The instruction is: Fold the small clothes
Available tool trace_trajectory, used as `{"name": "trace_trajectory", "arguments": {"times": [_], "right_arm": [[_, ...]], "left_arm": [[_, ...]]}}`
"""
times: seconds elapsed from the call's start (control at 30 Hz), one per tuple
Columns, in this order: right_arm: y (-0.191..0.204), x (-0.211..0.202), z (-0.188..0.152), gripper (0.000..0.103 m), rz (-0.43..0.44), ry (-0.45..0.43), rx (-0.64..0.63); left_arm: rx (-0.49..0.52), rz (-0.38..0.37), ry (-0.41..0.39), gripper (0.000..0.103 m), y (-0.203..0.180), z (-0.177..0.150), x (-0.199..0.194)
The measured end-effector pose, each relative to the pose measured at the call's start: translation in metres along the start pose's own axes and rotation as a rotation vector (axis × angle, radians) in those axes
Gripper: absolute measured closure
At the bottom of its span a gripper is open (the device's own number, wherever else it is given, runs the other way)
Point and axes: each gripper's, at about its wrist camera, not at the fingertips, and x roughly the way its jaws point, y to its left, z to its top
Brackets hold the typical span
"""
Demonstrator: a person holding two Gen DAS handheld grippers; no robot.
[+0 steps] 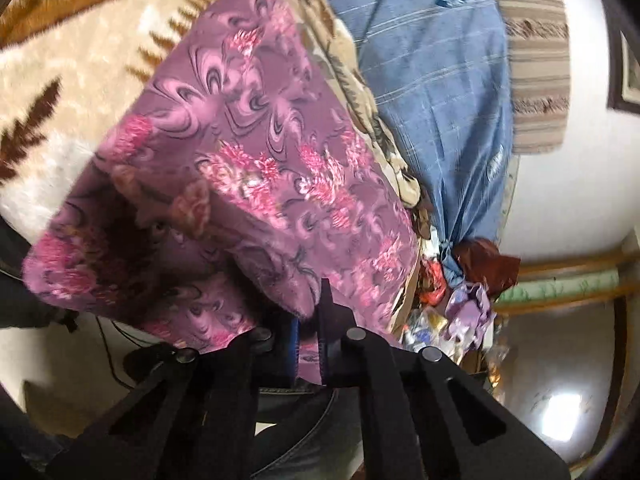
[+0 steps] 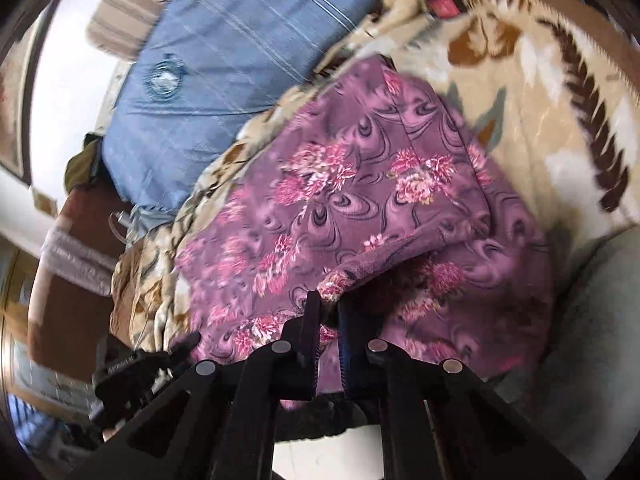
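A purple garment with pink flowers (image 1: 248, 152) lies partly lifted over a beige leaf-patterned blanket (image 1: 80, 80). In the left wrist view my left gripper (image 1: 310, 320) is shut on a hemmed edge of the garment, and the cloth runs down between the two fingers. The right wrist view shows the same purple garment (image 2: 340, 200) spread ahead. There my right gripper (image 2: 328, 312) is shut on a folded rim of it at the fingertips. The cloth sags between the two grips and hides what lies under it.
A blue striped pillow (image 1: 436, 92) (image 2: 224, 60) lies behind the garment against a white wall (image 1: 580, 184). Beside it is a heap of crumpled wrappers and small items (image 1: 452, 300). The blanket (image 2: 560, 120) extends to the right. A brown box (image 2: 68, 280) stands at the left.
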Motion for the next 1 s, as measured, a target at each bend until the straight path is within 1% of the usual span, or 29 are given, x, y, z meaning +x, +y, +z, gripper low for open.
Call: {"name": "trace_trajectory", "arguments": {"times": [0.1, 0.13, 0.27, 0.3, 0.33, 0.37, 0.43, 0.47, 0.5, 0.57, 0.6, 0.67, 0.7, 0.73, 0.8, 0.83, 0.87, 0.93, 1.0], "right_arm": [[0.000, 0.001, -0.011, 0.096, -0.029, 0.025, -0.034], [0.000, 0.006, -0.015, 0.096, -0.056, 0.029, -0.050], [-0.011, 0.036, -0.028, 0.096, -0.136, 0.072, -0.054], [-0.015, 0.044, -0.031, 0.096, -0.148, 0.098, -0.034], [-0.019, 0.045, -0.033, 0.096, -0.148, 0.108, -0.013], [-0.016, 0.042, -0.035, 0.096, -0.165, 0.098, -0.028], [-0.008, 0.033, -0.037, 0.096, -0.202, 0.069, -0.080], [-0.004, 0.031, -0.038, 0.096, -0.213, 0.061, -0.100], [-0.003, 0.033, -0.038, 0.096, -0.220, 0.069, -0.111], [-0.008, 0.048, -0.039, 0.096, -0.218, 0.127, -0.104], [-0.013, 0.052, -0.039, 0.093, -0.195, 0.154, -0.072], [-0.020, 0.045, -0.041, 0.090, -0.180, 0.144, -0.038], [-0.021, 0.040, -0.043, 0.087, -0.167, 0.139, -0.035], [-0.023, 0.034, -0.043, 0.082, -0.151, 0.131, -0.026], [-0.027, 0.017, -0.044, 0.048, -0.110, 0.093, -0.006], [-0.028, 0.009, -0.043, 0.042, -0.090, 0.069, 0.001], [-0.028, 0.007, -0.041, 0.040, -0.080, 0.057, 0.000], [-0.028, 0.006, -0.036, 0.040, -0.079, 0.042, -0.007], [-0.028, 0.014, -0.029, 0.038, -0.098, 0.037, 0.011]], "left_arm": [[0.028, 0.045, 0.006, 0.100, 0.008, -0.006, 0.002], [0.033, 0.066, 0.010, 0.100, 0.014, -0.008, 0.005], [0.075, 0.201, 0.009, 0.100, 0.032, -0.013, 0.033], [0.075, 0.214, 0.022, 0.100, 0.032, -0.015, 0.037], [0.075, 0.203, 0.029, 0.100, 0.030, -0.018, 0.036], [0.100, 0.181, 0.024, 0.100, 0.023, -0.020, 0.031], [0.164, 0.189, 0.001, 0.100, 0.012, -0.024, 0.023], [0.180, 0.197, -0.004, 0.100, 0.010, -0.024, 0.025], [0.186, 0.215, -0.005, 0.100, 0.011, -0.024, 0.029], [0.169, 0.252, 0.011, 0.097, 0.020, -0.023, 0.038], [0.156, 0.258, 0.027, 0.096, 0.024, -0.024, 0.039], [0.162, 0.240, 0.042, 0.095, 0.027, -0.028, 0.035], [0.178, 0.237, 0.038, 0.093, 0.024, -0.030, 0.031], [0.192, 0.240, 0.036, 0.089, 0.022, -0.033, 0.027], [0.195, 0.232, 0.042, 0.078, 0.020, -0.037, 0.020], [0.183, 0.222, 0.051, 0.067, 0.020, -0.039, 0.020], [0.169, 0.209, 0.057, 0.057, 0.020, -0.040, 0.020], [0.170, 0.193, 0.060, 0.053, 0.015, -0.042, 0.024], [0.181, 0.209, 0.071, 0.053, 0.008, -0.041, 0.035]]}}
